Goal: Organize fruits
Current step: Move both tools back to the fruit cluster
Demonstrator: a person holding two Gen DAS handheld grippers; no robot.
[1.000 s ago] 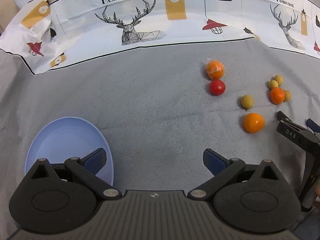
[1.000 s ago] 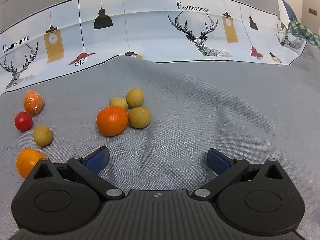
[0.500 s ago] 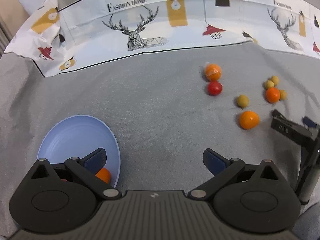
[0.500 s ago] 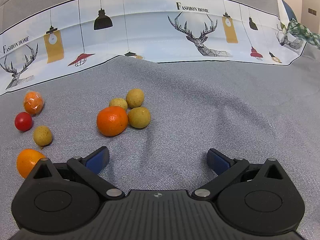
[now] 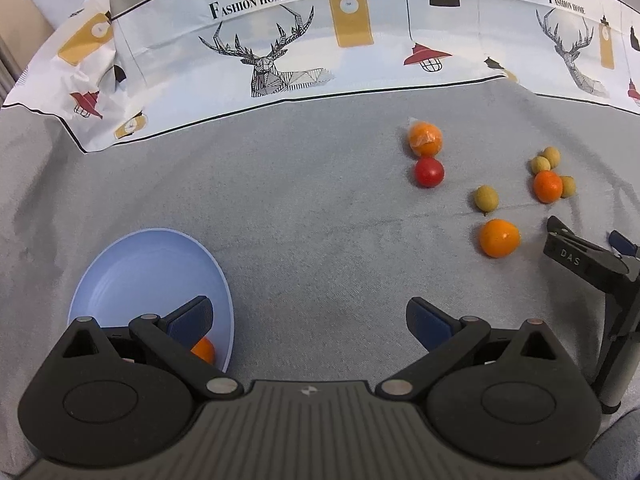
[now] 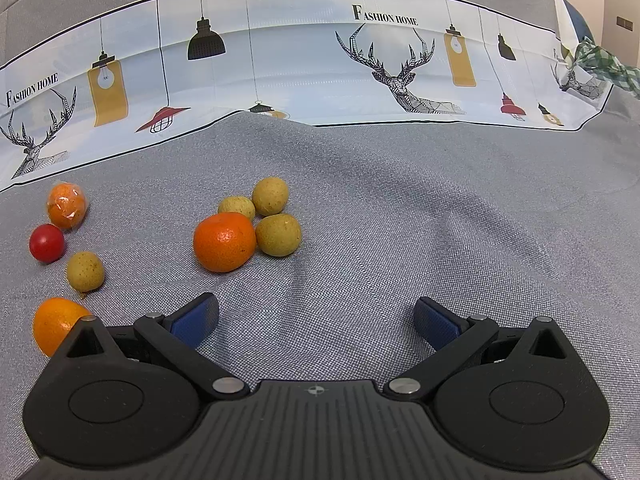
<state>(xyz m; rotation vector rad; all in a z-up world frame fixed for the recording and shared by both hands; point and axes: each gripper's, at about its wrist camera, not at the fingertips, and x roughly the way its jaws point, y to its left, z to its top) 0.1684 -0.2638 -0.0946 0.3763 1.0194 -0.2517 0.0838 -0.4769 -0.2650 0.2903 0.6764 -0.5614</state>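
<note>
Eight loose fruits lay on the grey cloth of the desk (image 5: pixel 304 208): a wrapped orange (image 5: pixel 425 138) touching a red tomato (image 5: pixel 429 172), a lone yellow-green fruit (image 5: pixel 486 199) near an orange (image 5: pixel 499 237), and a mandarin (image 6: pixel 224 242) ringed by three yellow-green ones. One more orange fruit (image 5: pixel 203 350) sat in the blue plate (image 5: pixel 132 264). The left gripper (image 5: pixel 308 316) hung beside the plate, fingers spread and empty; the right gripper (image 6: pixel 316 316) was likewise spread.

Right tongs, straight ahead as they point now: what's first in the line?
Probably nothing but bare grey cloth. The right tongs are open and empty, and the tangerine with its three small yellow-green fruits sits left of the line. Beyond lies the printed cloth; depth is unclear.
</note>
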